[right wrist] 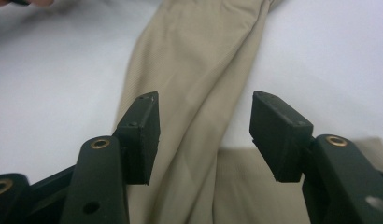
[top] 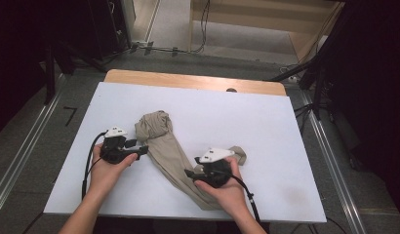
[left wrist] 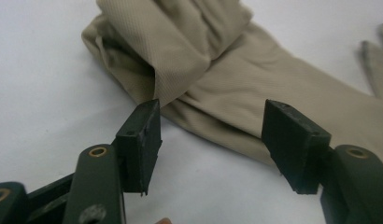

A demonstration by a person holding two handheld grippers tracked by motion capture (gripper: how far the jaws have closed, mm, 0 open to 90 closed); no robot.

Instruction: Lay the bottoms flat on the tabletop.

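Observation:
A beige garment [top: 165,146] lies crumpled on the white tabletop [top: 266,126], bunched at its far end and running toward the near edge. My left gripper [top: 142,150] sits just left of it, pointing at its side. In the left gripper view the jaws [left wrist: 210,116] stand open, with the folded edge of the garment [left wrist: 227,70] just beyond the pads and nothing pinched. My right gripper [top: 189,172] rests over the lower part of the cloth. In the right gripper view its jaws [right wrist: 203,116] are open above the garment [right wrist: 199,56], the pads apart from the fabric.
A strip of the wooden table [top: 188,80] shows past the white sheet's far edge. Dark stands and cables [top: 305,73] surround the table on the grey floor. A small flap of the cloth [top: 239,155] pokes out right of my right hand.

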